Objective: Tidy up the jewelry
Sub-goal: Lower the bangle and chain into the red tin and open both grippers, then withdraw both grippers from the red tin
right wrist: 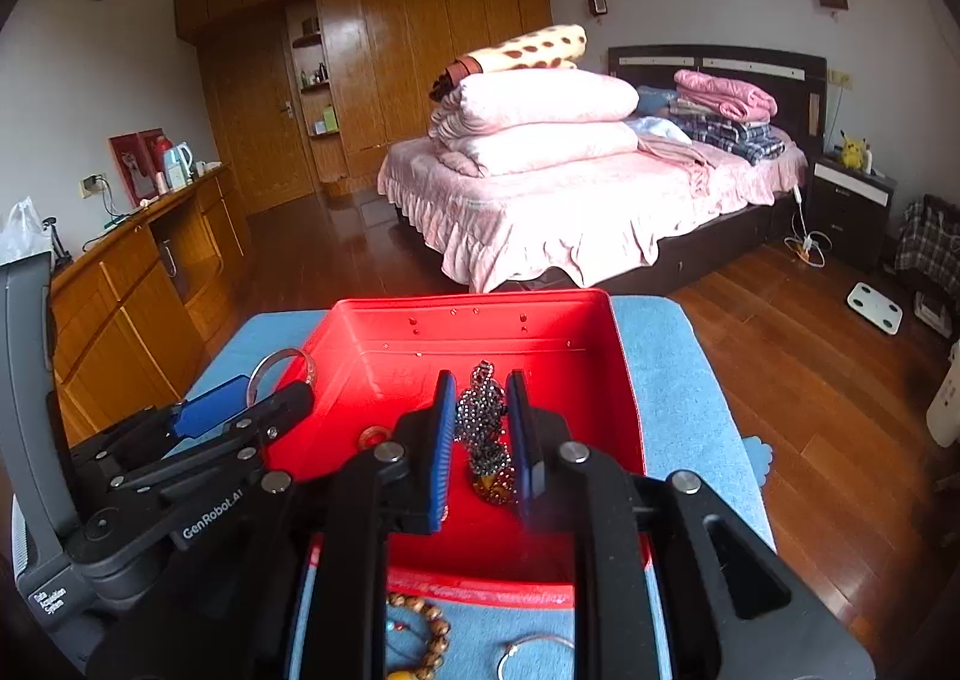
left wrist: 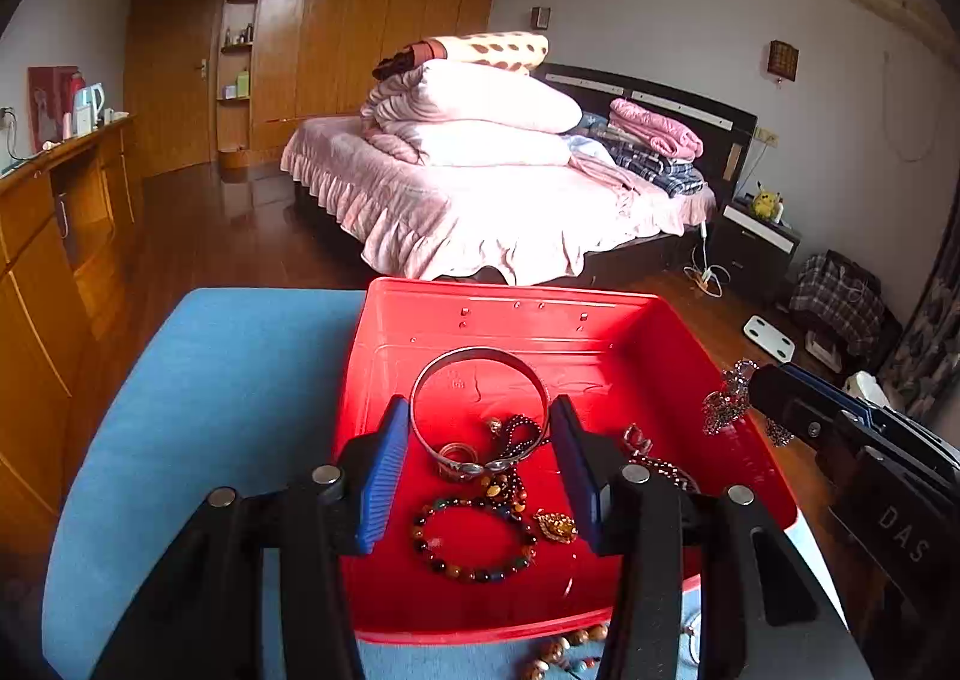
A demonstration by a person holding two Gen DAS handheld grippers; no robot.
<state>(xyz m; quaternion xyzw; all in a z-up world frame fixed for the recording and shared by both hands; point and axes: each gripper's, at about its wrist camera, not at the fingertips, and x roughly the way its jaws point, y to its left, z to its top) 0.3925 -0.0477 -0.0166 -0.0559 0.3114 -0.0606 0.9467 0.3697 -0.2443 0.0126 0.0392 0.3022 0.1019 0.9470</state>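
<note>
Above the red box [left wrist: 600, 338], the left claw [left wrist: 480, 458] grips a silver bangle [left wrist: 480, 380]; the right claw [right wrist: 483, 428] pinches a dark beaded chain [right wrist: 483, 422]. Bead bracelets [left wrist: 474, 539] lie inside. Blue-covered worktop [left wrist: 228, 380] carries the box.

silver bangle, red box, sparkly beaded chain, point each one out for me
silver bangle [left wrist: 480, 359], left wrist view, on its far band.
red box [right wrist: 624, 380], right wrist view, on its right wall.
sparkly beaded chain [right wrist: 480, 416], right wrist view, on its bunched middle.
</note>
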